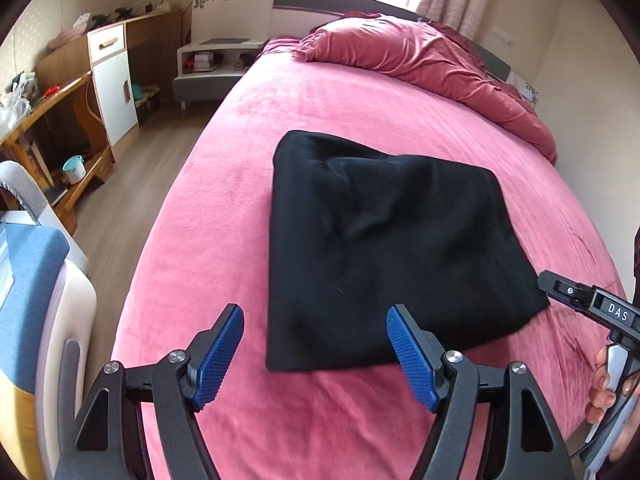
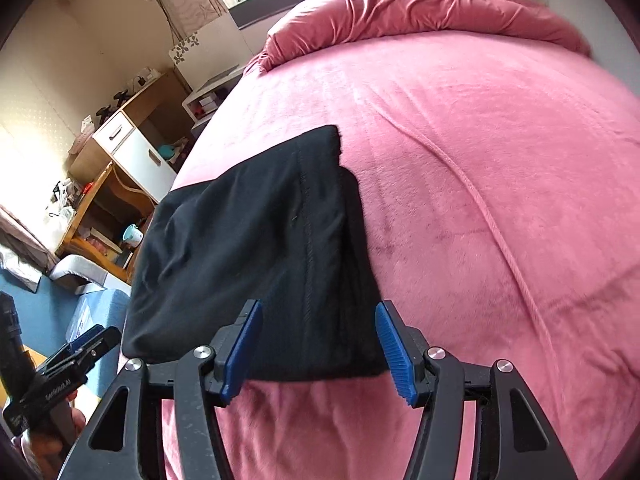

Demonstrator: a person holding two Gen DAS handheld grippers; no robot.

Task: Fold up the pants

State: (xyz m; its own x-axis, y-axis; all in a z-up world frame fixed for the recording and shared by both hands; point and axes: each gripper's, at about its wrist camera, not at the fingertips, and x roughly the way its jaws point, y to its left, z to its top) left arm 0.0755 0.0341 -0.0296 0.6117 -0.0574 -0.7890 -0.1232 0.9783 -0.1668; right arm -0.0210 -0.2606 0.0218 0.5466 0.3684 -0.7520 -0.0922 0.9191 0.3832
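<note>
The black pants (image 1: 380, 240) lie folded into a thick, roughly square bundle on the pink bedspread (image 1: 224, 220). My left gripper (image 1: 315, 312) hovers just above the bundle's near edge, jaws wide apart, blue pads touching nothing. In the right wrist view the same pants (image 2: 248, 248) show a seam running along the top layer. My right gripper (image 2: 319, 306) hangs open over their near right edge with no cloth pinched. The right gripper's tip (image 1: 560, 286) also pokes in beside the bundle's right corner, with a hand (image 1: 604, 384) on its handle.
A crumpled dark pink duvet (image 1: 420, 60) lies at the head of the bed. Left of the bed are wood floor (image 1: 132, 184), a wooden desk with a white cabinet (image 1: 108, 80), a low nightstand (image 1: 212, 64) and a blue-cushioned seat (image 1: 36, 264).
</note>
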